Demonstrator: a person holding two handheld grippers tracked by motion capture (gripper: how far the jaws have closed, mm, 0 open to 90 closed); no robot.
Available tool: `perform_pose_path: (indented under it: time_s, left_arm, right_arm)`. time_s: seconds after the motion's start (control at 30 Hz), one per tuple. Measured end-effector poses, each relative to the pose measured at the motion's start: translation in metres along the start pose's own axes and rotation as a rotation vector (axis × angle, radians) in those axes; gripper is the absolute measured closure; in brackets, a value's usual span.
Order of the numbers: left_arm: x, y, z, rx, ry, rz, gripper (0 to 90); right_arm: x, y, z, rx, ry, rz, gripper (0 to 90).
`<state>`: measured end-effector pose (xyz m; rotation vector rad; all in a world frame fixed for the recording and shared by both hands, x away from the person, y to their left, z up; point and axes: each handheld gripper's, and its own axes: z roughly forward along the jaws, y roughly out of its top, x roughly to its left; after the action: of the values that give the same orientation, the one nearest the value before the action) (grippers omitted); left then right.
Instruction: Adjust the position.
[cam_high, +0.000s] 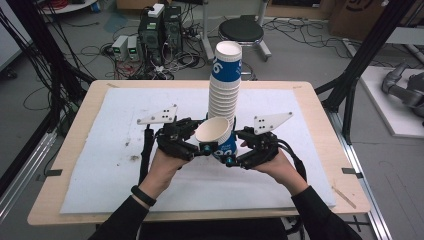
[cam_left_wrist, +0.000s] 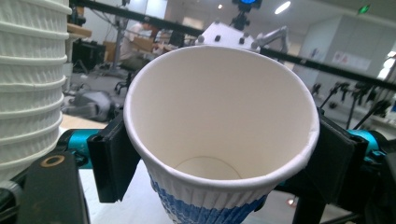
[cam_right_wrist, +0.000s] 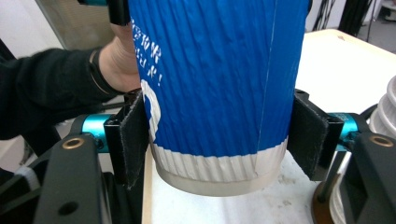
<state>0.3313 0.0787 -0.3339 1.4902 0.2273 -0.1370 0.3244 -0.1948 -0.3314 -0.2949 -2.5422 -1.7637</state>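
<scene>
A blue and white paper cup (cam_high: 216, 134) is held upright a little above the white mat, just in front of a tall stack of the same cups (cam_high: 225, 82). My left gripper (cam_high: 202, 145) comes in from the left and is shut on the cup near its rim; in the left gripper view the pads (cam_left_wrist: 112, 158) press both sides of the open cup (cam_left_wrist: 219, 116). From the right, my right gripper (cam_high: 231, 159) is shut on the cup's lower part. In the right gripper view its pads (cam_right_wrist: 133, 140) clamp the blue wall (cam_right_wrist: 215, 79) close to the base.
The white mat (cam_high: 115, 145) covers most of the wooden table (cam_high: 75, 125). The cup stack (cam_left_wrist: 28, 84) stands close to the left gripper and beside the right gripper (cam_right_wrist: 385, 109). Behind the table are a black stool (cam_high: 241, 31), computers (cam_high: 160, 30) and black frame posts (cam_high: 360, 60).
</scene>
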Motion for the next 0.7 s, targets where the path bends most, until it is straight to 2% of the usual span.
perform_pose_path:
  time_s: [0.1,0.2,0.3,0.37,0.53,0.6,0.7]
  left_arm:
    - [-0.001,0.001,0.000,0.015,0.006,0.012,22.1]
    - [-0.002,0.004,-0.001,0.047,0.017,0.031,23.0]
    - [-0.006,0.009,-0.001,0.107,0.039,0.078,23.0]
    - [-0.008,0.011,0.000,0.137,0.057,0.101,23.6]
    - [-0.008,0.010,0.002,0.146,0.053,0.087,24.0]
    - [-0.008,0.010,0.003,0.151,0.043,0.086,24.0]
    - [-0.009,0.010,0.005,0.142,0.042,0.083,22.5]
  right_arm:
    - [0.001,0.000,0.001,0.015,-0.015,-0.016,28.5]
    - [0.003,0.001,-0.001,0.018,-0.051,-0.021,24.2]
    - [0.005,0.002,-0.002,0.032,-0.064,-0.036,22.7]
    - [0.005,0.002,-0.001,0.039,-0.053,-0.035,22.8]
    - [0.006,0.001,0.004,0.047,-0.054,-0.037,22.0]
    - [0.007,0.001,0.005,0.052,-0.054,-0.046,28.0]
    - [0.006,0.001,0.006,0.050,-0.036,-0.044,29.2]
